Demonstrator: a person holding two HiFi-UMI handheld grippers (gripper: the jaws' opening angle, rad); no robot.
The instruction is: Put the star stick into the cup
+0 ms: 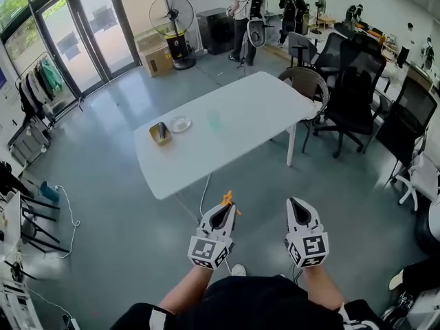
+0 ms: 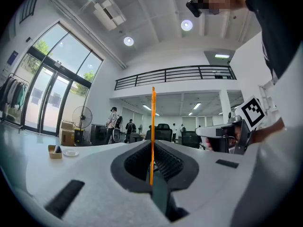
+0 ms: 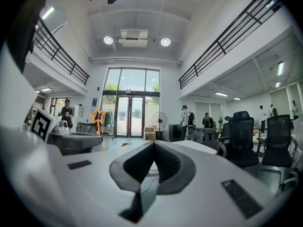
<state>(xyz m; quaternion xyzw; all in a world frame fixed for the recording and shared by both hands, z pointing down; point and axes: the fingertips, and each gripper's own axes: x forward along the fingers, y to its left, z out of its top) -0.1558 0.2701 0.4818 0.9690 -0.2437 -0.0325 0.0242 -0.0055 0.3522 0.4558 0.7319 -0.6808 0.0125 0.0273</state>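
Note:
My left gripper (image 1: 223,214) is shut on a thin orange star stick (image 1: 228,199), held low in front of my body and well short of the table. In the left gripper view the stick (image 2: 152,122) rises straight up from between the closed jaws. Seen from the right gripper view, the outlined star (image 3: 98,116) tops the stick above the left gripper (image 3: 71,139). A pale green see-through cup (image 1: 214,120) stands near the middle of the white table (image 1: 254,108). My right gripper (image 1: 300,212) is shut and empty, level with the left one.
A small yellow box (image 1: 160,134) holding a dark object and a white saucer (image 1: 180,124) sit on the table's left end. Black office chairs (image 1: 350,88) crowd the right side. A fan (image 1: 172,19), cardboard boxes and standing people are at the far end.

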